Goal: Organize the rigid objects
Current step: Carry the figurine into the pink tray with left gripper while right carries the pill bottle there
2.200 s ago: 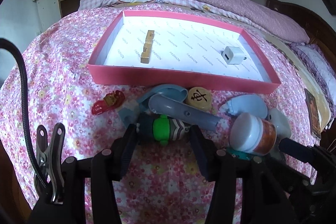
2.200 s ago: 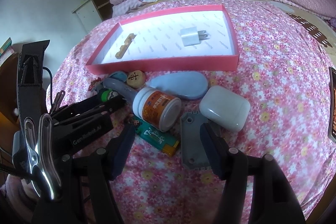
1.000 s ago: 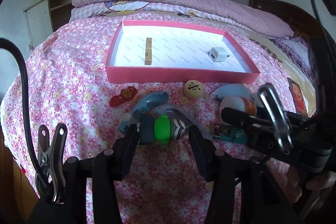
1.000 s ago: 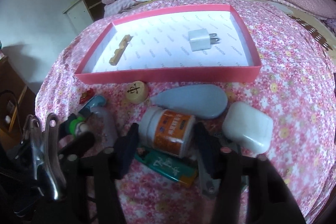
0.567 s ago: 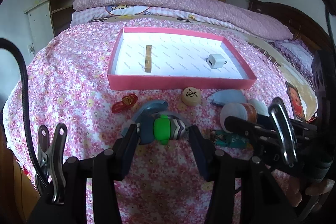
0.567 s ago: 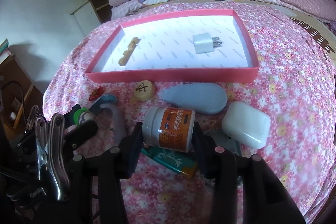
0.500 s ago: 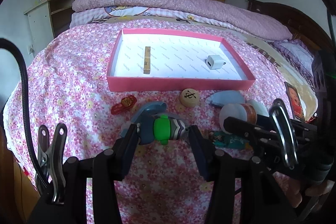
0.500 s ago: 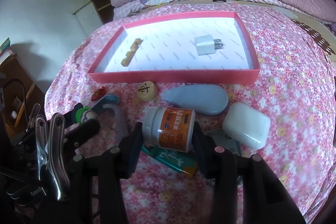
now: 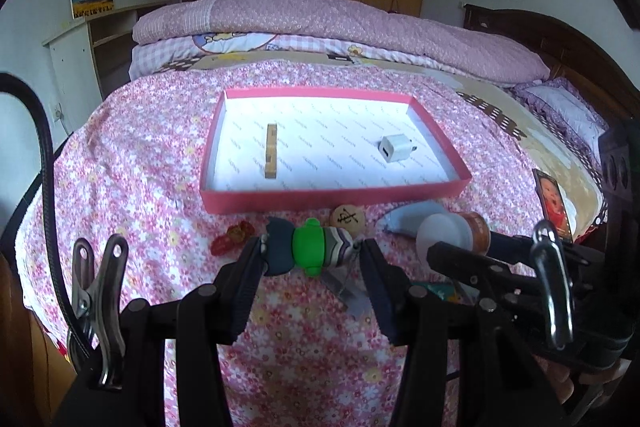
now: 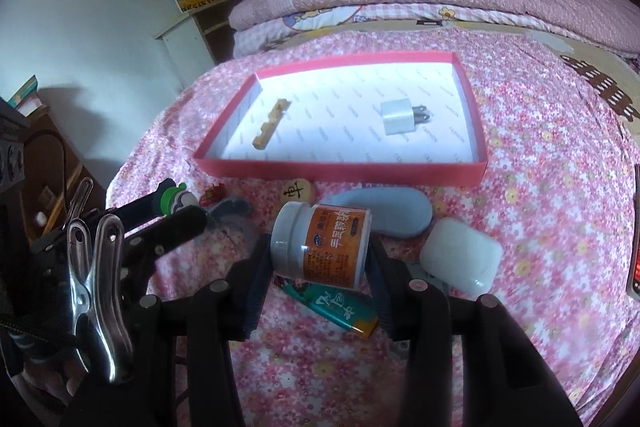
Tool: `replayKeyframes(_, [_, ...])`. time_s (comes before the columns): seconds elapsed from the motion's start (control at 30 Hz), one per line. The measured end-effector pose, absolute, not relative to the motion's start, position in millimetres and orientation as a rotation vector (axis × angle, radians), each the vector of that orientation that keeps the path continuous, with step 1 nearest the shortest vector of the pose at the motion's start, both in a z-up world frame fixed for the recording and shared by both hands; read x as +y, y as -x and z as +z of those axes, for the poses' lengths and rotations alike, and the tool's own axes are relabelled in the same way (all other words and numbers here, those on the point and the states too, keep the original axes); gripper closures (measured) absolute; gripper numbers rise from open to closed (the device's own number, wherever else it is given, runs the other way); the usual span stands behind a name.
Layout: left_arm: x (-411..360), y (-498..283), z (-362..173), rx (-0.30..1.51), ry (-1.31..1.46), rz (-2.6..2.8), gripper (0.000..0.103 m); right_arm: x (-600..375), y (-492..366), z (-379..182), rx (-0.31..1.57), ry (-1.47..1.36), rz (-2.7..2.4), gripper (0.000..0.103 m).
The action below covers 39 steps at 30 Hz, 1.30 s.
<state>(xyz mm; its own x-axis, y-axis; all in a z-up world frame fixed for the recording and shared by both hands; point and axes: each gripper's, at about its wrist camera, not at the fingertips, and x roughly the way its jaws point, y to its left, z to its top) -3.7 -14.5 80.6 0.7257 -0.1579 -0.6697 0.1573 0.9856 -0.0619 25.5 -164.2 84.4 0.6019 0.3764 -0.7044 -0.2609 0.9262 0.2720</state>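
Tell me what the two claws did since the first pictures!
The left claw lifted the green toy off the bed. The right claw slid over from the gray plate, grabbed the white jar and lifted it. The wooden stick and charger stayed in the pink box; the other bits stayed on the bedspread.

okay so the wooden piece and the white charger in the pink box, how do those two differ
The wooden piece is long, thin, notched and tan; the white charger is a short, blocky cube. The wooden piece lies toward the left side of the pink box, the charger toward the right. The charger has metal prongs sticking out of one end; the wooden piece has none. Both lie flat on the box's white floor, apart from each other and from the walls.
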Motion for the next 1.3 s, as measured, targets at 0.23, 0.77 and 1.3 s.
replayKeyframes(0.23, [-16,-5,91,0.726,0.014,-0.187,0.051,-171,-27,94,0.821,-0.148,0.367,0.057])
replayKeyframes(0.77, [-25,-37,106,0.699,0.002,-0.200,0.051,-188,-50,110,0.786,-0.144,0.338,0.057])
replayKeyframes(1.3, [-40,-90,96,0.743,-0.005,-0.209,0.051,-191,-104,121,0.760,-0.110,0.314,0.057])
